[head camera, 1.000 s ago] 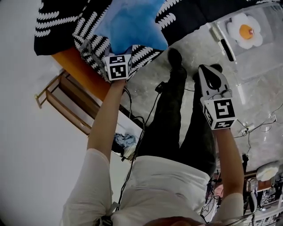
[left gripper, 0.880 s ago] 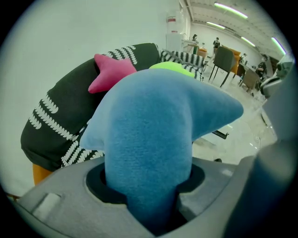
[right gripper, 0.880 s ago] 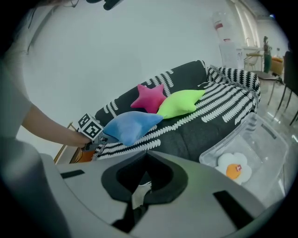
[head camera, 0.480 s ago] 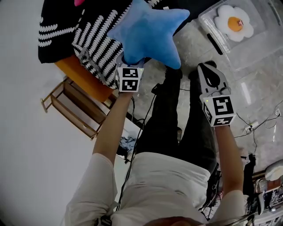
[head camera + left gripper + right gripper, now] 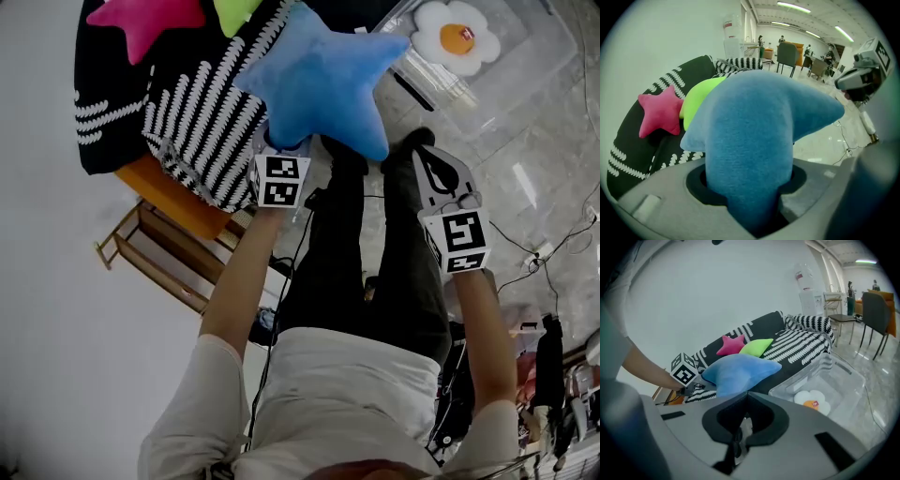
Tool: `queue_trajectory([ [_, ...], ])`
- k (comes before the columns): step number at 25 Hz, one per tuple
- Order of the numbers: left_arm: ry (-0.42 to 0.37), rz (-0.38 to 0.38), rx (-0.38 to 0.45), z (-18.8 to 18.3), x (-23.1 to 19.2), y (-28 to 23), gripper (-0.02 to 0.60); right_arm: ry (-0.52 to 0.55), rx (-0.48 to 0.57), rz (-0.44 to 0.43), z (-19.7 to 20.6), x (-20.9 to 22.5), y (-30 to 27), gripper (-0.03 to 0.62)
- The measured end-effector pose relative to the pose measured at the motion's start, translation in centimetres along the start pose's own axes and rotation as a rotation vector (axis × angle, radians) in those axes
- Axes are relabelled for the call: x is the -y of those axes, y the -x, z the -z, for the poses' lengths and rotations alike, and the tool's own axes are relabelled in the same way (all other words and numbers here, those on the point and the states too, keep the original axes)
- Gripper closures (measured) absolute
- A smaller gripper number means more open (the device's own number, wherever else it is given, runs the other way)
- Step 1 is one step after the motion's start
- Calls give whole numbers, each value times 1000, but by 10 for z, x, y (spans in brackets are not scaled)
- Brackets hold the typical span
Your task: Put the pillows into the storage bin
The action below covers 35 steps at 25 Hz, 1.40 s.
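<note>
Arms (image 5: 239, 272) outstretched; left hand-held gripper (image 5: 281, 155) pinching blue star pillow (image 5: 323, 80), right hand-held gripper (image 5: 428, 157) pressed together.

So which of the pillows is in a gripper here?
The blue star pillow, one arm clamped in the left gripper. The pink star and green pillow lie on the sofa; the fried-egg pillow sits in the clear bin.
</note>
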<state>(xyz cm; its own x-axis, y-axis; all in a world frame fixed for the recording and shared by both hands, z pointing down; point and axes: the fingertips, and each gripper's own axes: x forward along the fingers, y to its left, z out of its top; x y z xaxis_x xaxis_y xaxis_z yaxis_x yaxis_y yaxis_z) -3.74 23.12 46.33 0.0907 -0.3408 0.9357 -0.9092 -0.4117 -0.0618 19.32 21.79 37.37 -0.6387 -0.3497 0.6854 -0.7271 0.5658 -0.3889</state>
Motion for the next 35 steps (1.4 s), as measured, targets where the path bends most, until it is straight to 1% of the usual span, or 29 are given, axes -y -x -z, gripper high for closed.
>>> queue_trajectory([
  [6,-71,50,29,-42,52,-25,314,-68,19,57,16,35,17,589],
  [9,-107,76,37,-58,76,-37,313,-60,37,96,21,45,26,589],
  [12,-151,96,35,-80,96,-57,311,-66,51,127,26,62,33,589],
  [15,-187,107,33,-104,113,-74,310,-105,45,144,35,83,42,589],
  [19,-235,125,21,-133,143,-89,307,-146,71,183,40,113,62,589],
  [25,-315,159,7,-152,191,-125,299,-201,81,237,67,149,78,589],
  [28,-350,175,-6,-161,210,-137,287,-238,86,258,81,157,85,589],
  [30,-375,172,-15,-168,216,-140,262,-254,93,264,85,156,90,589],
  [31,-382,179,-30,-168,219,-143,234,-259,95,265,87,155,92,589],
  [33,-370,215,-69,-160,226,-149,162,-266,94,264,92,153,95,589],
  [34,-363,228,-88,-155,228,-151,139,-269,92,262,93,152,96,589],
  [35,-362,233,-106,-150,227,-152,130,-272,92,259,94,152,95,589],
])
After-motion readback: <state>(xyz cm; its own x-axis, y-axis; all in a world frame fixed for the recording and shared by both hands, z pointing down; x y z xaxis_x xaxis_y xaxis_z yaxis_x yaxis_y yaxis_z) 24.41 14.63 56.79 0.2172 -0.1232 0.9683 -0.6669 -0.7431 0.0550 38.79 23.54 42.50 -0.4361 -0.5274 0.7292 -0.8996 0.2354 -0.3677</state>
